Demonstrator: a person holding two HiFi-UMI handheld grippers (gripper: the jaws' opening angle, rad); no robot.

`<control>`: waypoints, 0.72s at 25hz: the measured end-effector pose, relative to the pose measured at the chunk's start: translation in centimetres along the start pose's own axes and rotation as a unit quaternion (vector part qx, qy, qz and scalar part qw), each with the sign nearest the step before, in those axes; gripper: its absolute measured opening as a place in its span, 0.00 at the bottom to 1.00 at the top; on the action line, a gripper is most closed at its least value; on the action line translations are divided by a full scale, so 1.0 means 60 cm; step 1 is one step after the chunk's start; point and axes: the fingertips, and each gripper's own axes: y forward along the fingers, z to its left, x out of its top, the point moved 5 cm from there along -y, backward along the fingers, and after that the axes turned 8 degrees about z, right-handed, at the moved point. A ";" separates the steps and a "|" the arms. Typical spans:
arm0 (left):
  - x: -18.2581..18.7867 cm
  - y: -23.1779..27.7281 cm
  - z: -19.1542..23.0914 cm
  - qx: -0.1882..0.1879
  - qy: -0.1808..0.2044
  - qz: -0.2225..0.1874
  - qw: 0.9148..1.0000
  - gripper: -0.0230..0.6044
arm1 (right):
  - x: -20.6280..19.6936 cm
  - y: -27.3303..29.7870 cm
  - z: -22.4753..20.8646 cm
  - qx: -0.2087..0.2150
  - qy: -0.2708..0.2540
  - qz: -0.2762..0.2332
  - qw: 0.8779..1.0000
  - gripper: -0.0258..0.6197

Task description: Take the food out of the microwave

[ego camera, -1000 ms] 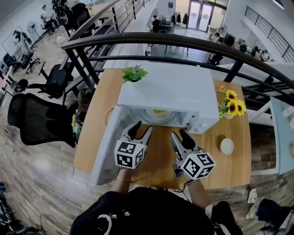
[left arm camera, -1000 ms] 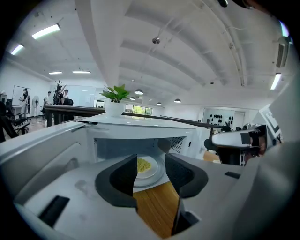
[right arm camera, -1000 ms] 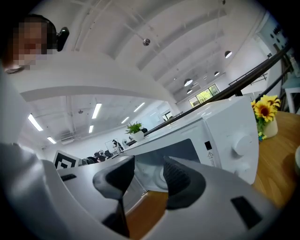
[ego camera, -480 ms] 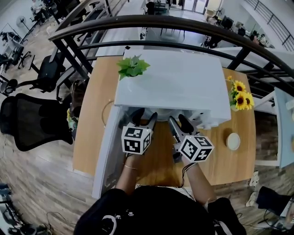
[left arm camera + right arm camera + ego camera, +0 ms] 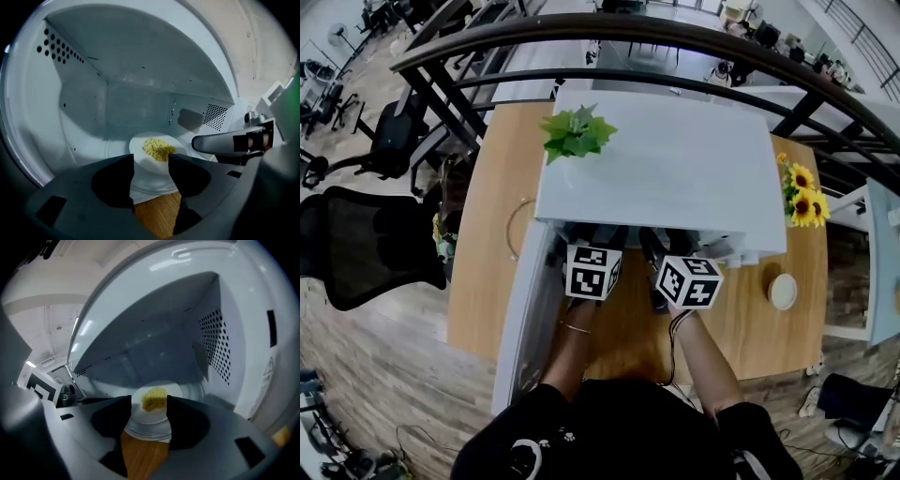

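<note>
The white microwave (image 5: 661, 169) stands on the wooden table with its door (image 5: 520, 319) swung open to the left. Inside, a white plate (image 5: 157, 161) carries a yellow heap of food (image 5: 158, 148); the plate (image 5: 157, 411) and the food (image 5: 153, 398) also show in the right gripper view. My left gripper (image 5: 151, 164) is at the cavity mouth. Its jaws have just been opening, nothing is between them, and the plate lies farther in. My right gripper (image 5: 149, 406) is beside it, open and empty. In the head view the microwave top hides both grippers' tips.
A green potted plant (image 5: 577, 133) sits on the microwave's top left corner. Sunflowers (image 5: 802, 192) and a small white round dish (image 5: 783, 291) stand on the table (image 5: 483, 244) at the right. A black railing (image 5: 675, 37) runs behind and an office chair (image 5: 366, 244) is on the left.
Both grippers have moved forward and down to the microwave opening, their tips now under its top edge. The plate no longer shows in the head view.
</note>
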 end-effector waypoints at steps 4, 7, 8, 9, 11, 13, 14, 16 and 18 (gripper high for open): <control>-0.006 0.014 0.008 0.006 -0.006 0.014 1.000 0.37 | -0.006 0.021 -0.018 -0.036 -0.009 0.017 0.999 0.43; -0.009 0.026 0.012 0.013 -0.014 0.022 1.000 0.37 | -0.007 0.034 -0.027 -0.061 -0.010 0.022 0.998 0.46; -0.009 0.030 0.014 0.016 -0.014 0.025 0.999 0.37 | -0.005 0.040 -0.029 -0.069 -0.012 0.024 0.997 0.48; -0.008 0.034 0.016 0.018 -0.014 0.028 0.999 0.37 | -0.005 0.045 -0.032 -0.077 -0.015 0.026 0.997 0.49; -0.008 0.040 0.020 0.019 -0.020 0.033 0.999 0.37 | -0.005 0.054 -0.036 -0.084 -0.016 0.031 0.996 0.49; -0.008 0.044 0.022 0.017 -0.028 0.038 0.999 0.37 | -0.010 0.062 -0.039 -0.080 -0.006 0.038 0.996 0.49; -0.009 0.045 0.021 0.014 -0.031 0.039 0.999 0.37 | -0.013 0.065 -0.040 -0.077 -0.001 0.042 0.996 0.49; -0.009 0.048 0.019 0.007 -0.038 0.040 0.998 0.37 | -0.019 0.068 -0.042 -0.070 0.008 0.046 0.996 0.49; -0.009 0.050 0.019 0.002 -0.045 0.041 0.998 0.37 | -0.021 0.071 -0.039 -0.056 0.018 0.046 0.997 0.50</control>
